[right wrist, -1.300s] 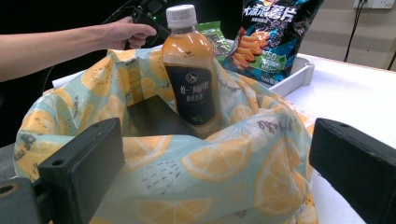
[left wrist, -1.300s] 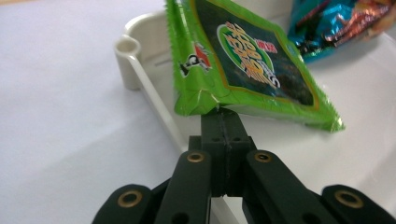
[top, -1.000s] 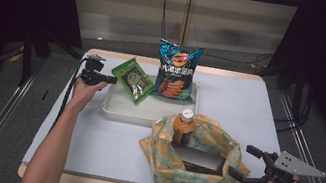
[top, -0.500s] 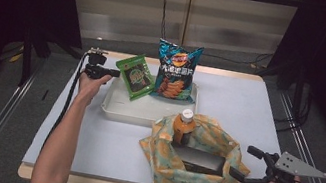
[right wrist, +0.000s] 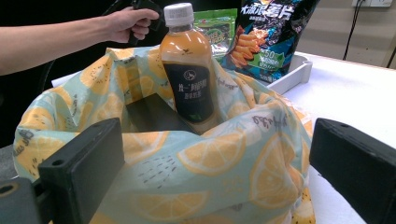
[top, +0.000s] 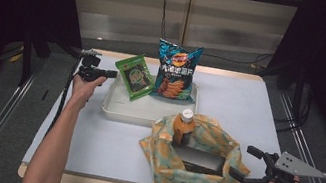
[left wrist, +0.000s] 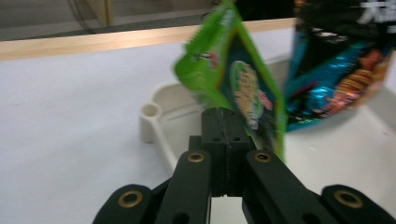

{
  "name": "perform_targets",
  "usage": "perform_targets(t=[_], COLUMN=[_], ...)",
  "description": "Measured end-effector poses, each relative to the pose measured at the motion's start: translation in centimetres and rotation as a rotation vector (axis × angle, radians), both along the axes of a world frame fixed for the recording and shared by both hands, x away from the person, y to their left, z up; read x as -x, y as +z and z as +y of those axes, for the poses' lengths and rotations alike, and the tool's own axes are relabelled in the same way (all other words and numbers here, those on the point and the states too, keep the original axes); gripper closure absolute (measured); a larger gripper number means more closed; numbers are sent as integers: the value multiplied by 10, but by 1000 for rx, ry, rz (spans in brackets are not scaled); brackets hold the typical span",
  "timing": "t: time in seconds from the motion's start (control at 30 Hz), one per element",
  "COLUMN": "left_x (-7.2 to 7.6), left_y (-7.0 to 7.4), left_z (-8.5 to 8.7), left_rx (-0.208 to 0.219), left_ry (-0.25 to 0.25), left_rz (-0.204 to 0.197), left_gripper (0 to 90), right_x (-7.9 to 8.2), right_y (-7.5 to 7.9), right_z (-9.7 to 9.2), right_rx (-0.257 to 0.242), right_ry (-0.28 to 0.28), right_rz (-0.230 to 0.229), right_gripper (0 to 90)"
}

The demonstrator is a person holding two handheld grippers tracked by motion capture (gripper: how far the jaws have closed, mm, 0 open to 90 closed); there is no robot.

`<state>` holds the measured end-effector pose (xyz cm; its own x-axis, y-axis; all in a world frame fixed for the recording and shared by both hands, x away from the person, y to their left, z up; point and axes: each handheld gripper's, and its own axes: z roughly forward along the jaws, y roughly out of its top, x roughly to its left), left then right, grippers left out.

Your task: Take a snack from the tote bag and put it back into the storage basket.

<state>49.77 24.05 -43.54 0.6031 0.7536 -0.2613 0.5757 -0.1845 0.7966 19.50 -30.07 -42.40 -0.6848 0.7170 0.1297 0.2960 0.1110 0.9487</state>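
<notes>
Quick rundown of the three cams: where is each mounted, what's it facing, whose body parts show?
High view: above the person's side, looking forward and down on the table; both forearms, left gripper, right gripper.
Left gripper view: rides that gripper, along shut jaws pinching the green packet over the tray.
Right gripper view: along open jaws at the fruit-print bag and bottle; the left hand beyond.
All share the green packet and the chip bag.
</notes>
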Motion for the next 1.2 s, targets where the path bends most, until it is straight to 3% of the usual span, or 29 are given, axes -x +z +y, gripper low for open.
perform_targets(t=[0.17, 0.33, 0.4, 0.47, 0.5, 0.7, 0.9, 1.0, 1.2], left_x=[16, 24, 26, 25, 25, 22, 16, 13, 10], left_y=[-1, 4, 6, 7, 7, 1, -5, -6, -13], left_z=[-10, -25, -33, -41, -45, -60, -72, -75, -88], left_rx=[2, -29, -23, -23, -43, -74, -149, -150, -205], left_ry=[-61, -149, -164, -190, -208, -242, -254, -250, -286], left_rz=[-31, -40, -43, -32, -22, -13, 47, 62, 93], left_gripper=[900, 900, 900, 900, 900, 900, 900, 900, 900], right_x=[-1, -1, -1, -1, -1, -1, -2, -2, -1], right_y=[0, 0, 0, 0, 0, 0, 0, 0, 0], right_z=[-1, 0, 1, 1, 1, 0, 0, 1, 0], right_rx=[-5, 2, 2, 7, 6, 0, 4, 4, 0], right_ry=[-1, 0, 0, 2, 1, -5, -5, -4, -4], right_rz=[3, 0, 2, 3, 3, 2, 6, 6, 3], right_gripper=[28, 28, 28, 29, 29, 29, 29, 29, 29])
